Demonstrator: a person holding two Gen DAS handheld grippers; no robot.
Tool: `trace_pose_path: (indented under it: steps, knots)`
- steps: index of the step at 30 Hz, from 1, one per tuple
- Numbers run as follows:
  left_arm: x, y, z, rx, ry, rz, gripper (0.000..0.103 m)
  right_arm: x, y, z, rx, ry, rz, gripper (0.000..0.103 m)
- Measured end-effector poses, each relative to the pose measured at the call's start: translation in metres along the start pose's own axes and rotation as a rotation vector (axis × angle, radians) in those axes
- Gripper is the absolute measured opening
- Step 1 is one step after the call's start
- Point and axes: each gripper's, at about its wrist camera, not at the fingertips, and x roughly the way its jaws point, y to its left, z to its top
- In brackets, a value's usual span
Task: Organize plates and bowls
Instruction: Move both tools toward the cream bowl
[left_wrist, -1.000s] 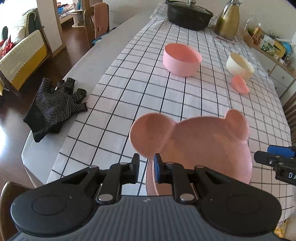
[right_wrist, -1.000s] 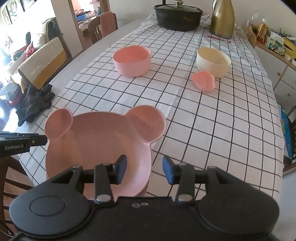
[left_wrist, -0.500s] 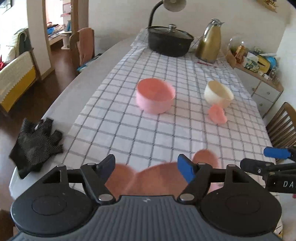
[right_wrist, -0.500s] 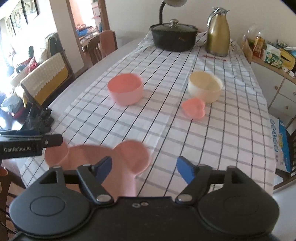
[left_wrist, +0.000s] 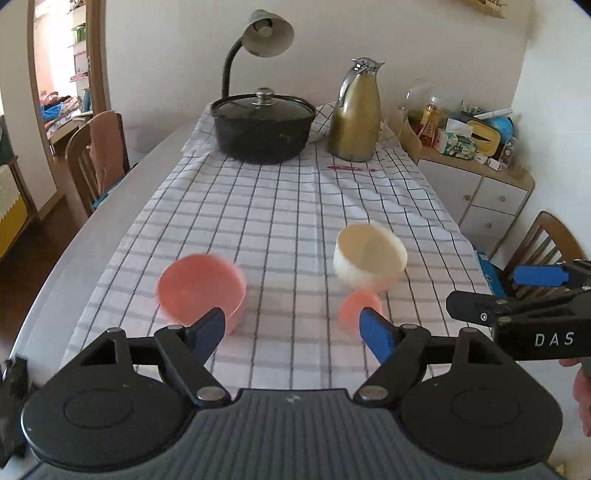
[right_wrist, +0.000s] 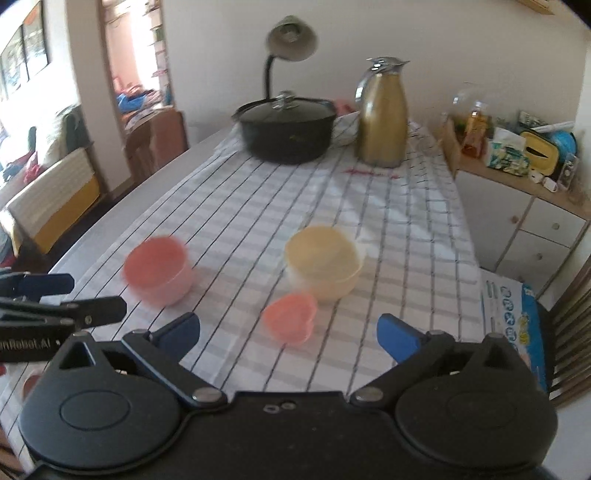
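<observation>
A pink bowl (left_wrist: 201, 284) stands on the checked cloth at the left; it also shows in the right wrist view (right_wrist: 157, 269). A cream bowl (left_wrist: 369, 258) stands to its right, also in the right wrist view (right_wrist: 323, 262). A small pink heart-shaped dish (left_wrist: 356, 308) lies just in front of the cream bowl, also in the right wrist view (right_wrist: 290, 317). My left gripper (left_wrist: 293, 328) is open and empty, raised above the table's near end. My right gripper (right_wrist: 288, 334) is open and empty, level with it. The bear-shaped pink plate is out of both views.
A black lidded pot (left_wrist: 264, 129), a gold jug (left_wrist: 354, 118) and a desk lamp (left_wrist: 264, 35) stand at the table's far end. A sideboard (left_wrist: 480, 184) with clutter is on the right. Chairs stand at the left (left_wrist: 96, 155) and right (left_wrist: 546, 240).
Both grippers opened wide and lifted up and back from the bear-shaped plate, which has dropped out of view. Both views now tilt up toward the far end.
</observation>
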Motion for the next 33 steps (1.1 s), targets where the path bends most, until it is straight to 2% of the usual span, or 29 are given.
trace_pose_path:
  steps: [7, 12, 21, 25, 31, 33]
  knots:
    - [0.065, -0.029, 0.037, -0.037, 0.051, 0.004, 0.08, 0.044, -0.042, 0.031, 0.005, 0.009, -0.024, 0.101]
    - [0.108, -0.039, 0.048, -0.065, 0.096, 0.017, 0.08, 0.082, -0.064, 0.044, 0.035, 0.054, -0.025, 0.098]
    - [0.169, -0.044, 0.053, -0.101, 0.18, 0.03, 0.08, 0.144, -0.09, 0.053, 0.107, 0.159, -0.016, 0.082]
    - [0.192, -0.04, 0.054, -0.152, 0.224, 0.031, 0.08, 0.164, -0.096, 0.054, 0.135, 0.19, -0.007, 0.073]
    - [0.212, -0.041, 0.055, -0.172, 0.242, 0.022, 0.078, 0.186, -0.097, 0.051, 0.125, 0.225, 0.0, 0.064]
    - [0.217, -0.042, 0.055, -0.171, 0.252, 0.025, 0.067, 0.192, -0.099, 0.05, 0.125, 0.234, 0.005, 0.062]
